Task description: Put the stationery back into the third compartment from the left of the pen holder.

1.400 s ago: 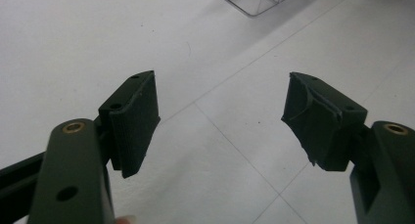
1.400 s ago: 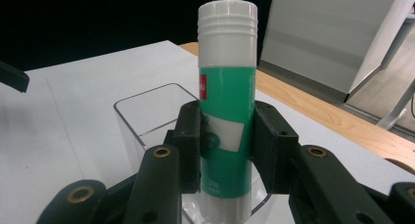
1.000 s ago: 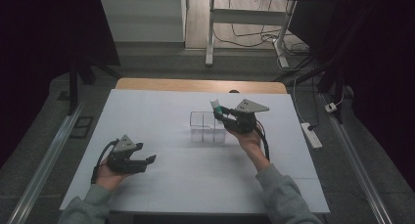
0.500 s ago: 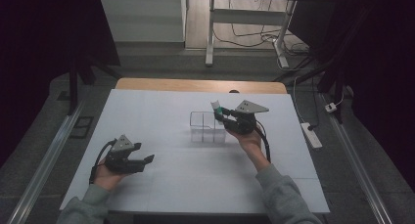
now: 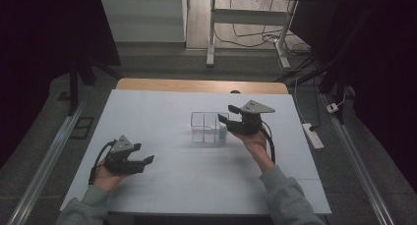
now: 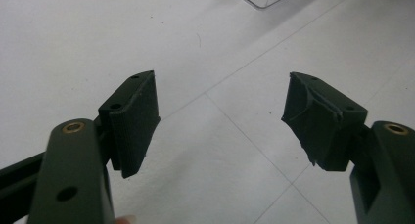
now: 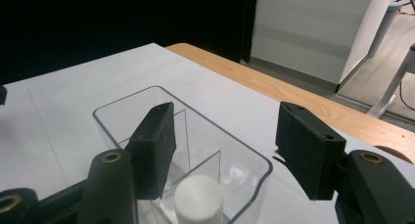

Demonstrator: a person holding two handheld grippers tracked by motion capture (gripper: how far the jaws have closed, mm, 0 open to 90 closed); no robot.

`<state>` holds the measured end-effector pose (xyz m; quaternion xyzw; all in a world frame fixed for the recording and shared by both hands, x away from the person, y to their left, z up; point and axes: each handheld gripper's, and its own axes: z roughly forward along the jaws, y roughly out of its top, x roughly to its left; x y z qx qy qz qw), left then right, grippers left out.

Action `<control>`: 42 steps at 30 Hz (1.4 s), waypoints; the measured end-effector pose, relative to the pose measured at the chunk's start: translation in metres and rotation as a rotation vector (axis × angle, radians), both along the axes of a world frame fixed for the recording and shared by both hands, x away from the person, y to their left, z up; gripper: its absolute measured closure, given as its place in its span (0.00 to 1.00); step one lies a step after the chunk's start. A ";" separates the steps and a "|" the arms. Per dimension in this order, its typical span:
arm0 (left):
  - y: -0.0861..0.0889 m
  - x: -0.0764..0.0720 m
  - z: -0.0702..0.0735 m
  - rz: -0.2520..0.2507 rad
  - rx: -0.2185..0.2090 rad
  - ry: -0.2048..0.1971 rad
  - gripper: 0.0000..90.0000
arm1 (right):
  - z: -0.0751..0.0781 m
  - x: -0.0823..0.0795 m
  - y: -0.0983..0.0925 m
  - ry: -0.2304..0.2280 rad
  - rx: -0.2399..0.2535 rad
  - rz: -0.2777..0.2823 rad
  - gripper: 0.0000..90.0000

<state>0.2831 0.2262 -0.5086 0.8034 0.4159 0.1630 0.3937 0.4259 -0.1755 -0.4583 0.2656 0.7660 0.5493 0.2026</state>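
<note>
A small white-capped bottle (image 7: 198, 200) with a teal body is seen standing upright in the near right compartment of a clear divided organiser (image 5: 209, 127), which rests toward the far middle of the white desk (image 5: 162, 185). The right gripper (image 5: 229, 120) is held just above that compartment; its jaws have just been opening and are now released, spread to either side of the bottle's cap, with no pad pressed on it. The left gripper (image 5: 142, 158) is kept low over the desk, well apart from the organiser, its jaws spread and nothing between them. The bottle is judged to have been set down, so a clean withdrawal is what remains. A pad could be caught on the organiser's thin wall or inner divider if the right gripper is drawn back at an angle, and the light organiser could be dragged or tipped. The cap could also be brushed and the bottle knocked against the divider.
</note>
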 end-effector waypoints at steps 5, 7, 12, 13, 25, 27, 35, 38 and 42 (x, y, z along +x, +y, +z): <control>0.000 0.000 0.000 0.000 0.001 -0.001 0.32 | 0.003 -0.008 -0.010 0.016 -0.020 0.022 0.45; 0.000 0.000 0.000 0.002 0.001 -0.001 0.32 | 0.003 -0.012 -0.015 0.026 -0.037 0.030 0.45; 0.000 -0.001 0.000 0.000 0.002 0.000 0.32 | 0.001 -0.020 -0.029 0.040 -0.060 0.022 0.45; 0.000 -0.001 0.000 0.000 0.003 0.001 0.32 | 0.000 -0.021 -0.032 0.038 -0.063 0.020 0.45; 0.003 -0.003 -0.003 0.002 -0.003 0.004 0.32 | -0.005 -0.047 -0.059 0.066 -0.119 0.013 0.42; 0.003 -0.003 -0.003 0.001 0.000 0.004 0.32 | -0.008 -0.053 -0.064 0.075 -0.125 0.006 0.41; 0.002 -0.004 -0.005 -0.003 0.006 0.006 0.32 | -0.020 -0.077 -0.088 0.102 -0.159 -0.026 0.38; 0.001 -0.004 -0.004 -0.002 0.008 0.003 0.32 | -0.025 -0.085 -0.098 0.100 -0.163 -0.037 0.38; -0.001 -0.003 -0.003 -0.003 0.006 -0.006 0.32 | -0.032 -0.097 -0.113 0.098 -0.182 -0.048 0.38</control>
